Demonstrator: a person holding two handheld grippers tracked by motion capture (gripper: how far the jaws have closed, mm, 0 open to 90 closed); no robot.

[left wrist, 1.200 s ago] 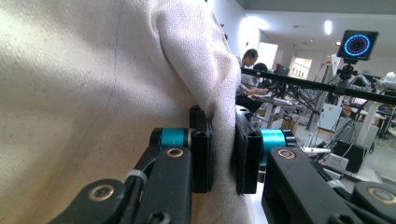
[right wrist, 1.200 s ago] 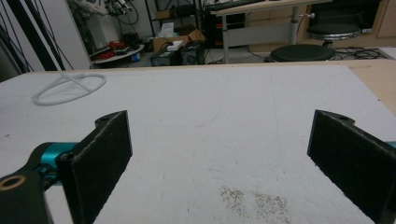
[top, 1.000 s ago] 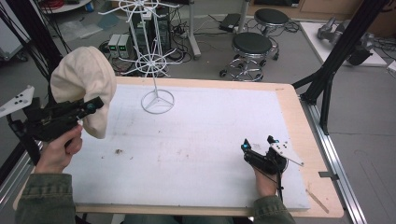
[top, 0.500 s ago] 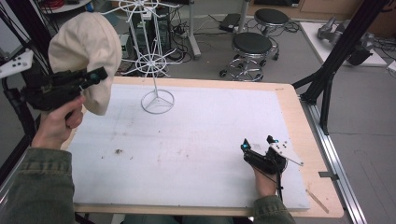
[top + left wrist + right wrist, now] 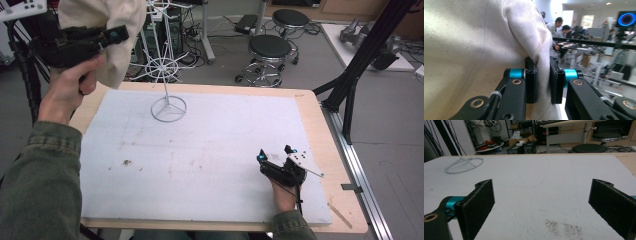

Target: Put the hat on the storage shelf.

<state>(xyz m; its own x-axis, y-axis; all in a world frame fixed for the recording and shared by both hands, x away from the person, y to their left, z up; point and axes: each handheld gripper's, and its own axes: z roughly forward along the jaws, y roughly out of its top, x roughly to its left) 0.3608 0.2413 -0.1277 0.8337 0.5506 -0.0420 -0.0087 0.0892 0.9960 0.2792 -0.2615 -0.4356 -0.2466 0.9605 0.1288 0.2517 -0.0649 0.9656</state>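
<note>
The left tongs (image 5: 116, 36) are raised high above the far left corner of the surface (image 5: 200, 150), clamped tight on a fold of a cream canvas hat (image 5: 107, 30). In the left gripper view the two black jaws pinch a ridge of the cream cloth (image 5: 474, 50) between them, the gap no wider than the fabric itself; the rest of the hat hangs loose to the side of the jaws. Gripping the edge this way leaves the hollow of the hat free, which would suit lowering it over a peg or arm.

The hat sits in the air just beside the tall white wire rack (image 5: 165, 70), whose round wire base (image 5: 169, 108) stands on the far part of the white mat. The height of the lift looks chosen to bring the hat level with the upper arms of the rack, so hanging it there is probably the step in hand; the hat is not yet on any arm that I can make out.

The right tongs (image 5: 275, 155) rest low on the near right part of the surface, jaws spread wide with nothing between them, as the right gripper view shows over bare white mat (image 5: 536, 195). They lie well apart from the rack, likely parked out of the way while the left hand (image 5: 70, 90) works alone.
</note>
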